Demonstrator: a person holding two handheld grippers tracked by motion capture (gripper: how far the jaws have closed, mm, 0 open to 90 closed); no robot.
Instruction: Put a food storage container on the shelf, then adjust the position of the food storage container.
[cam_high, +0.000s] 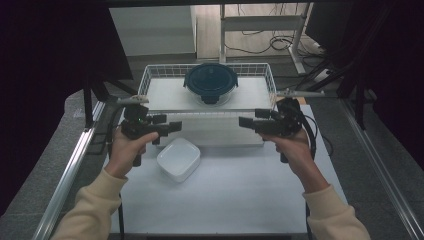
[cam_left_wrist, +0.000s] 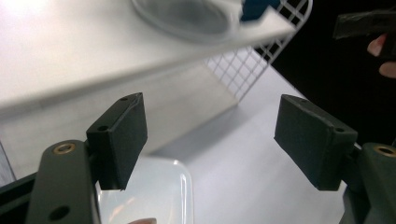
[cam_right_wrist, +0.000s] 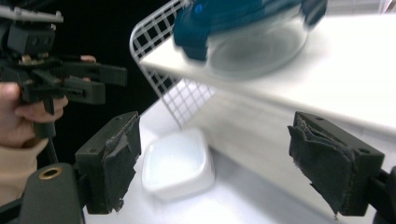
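Both grippers, left (cam_high: 170, 126) and right (cam_high: 246, 122), gape empty; lidded glass container (cam_high: 210, 83) looks heavy, slick, breakable — grab the lid's side latches.

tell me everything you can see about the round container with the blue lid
The round container has a clear bowl, glass or plastic by its look, under a dark blue lid with clip tabs at the rim. The lid is on. It stands upright on a raised white shelf at the far side of the table, inside a white wire basket. In the right gripper view it looks blurred. Neither gripper touches it; only the shelf under it does.
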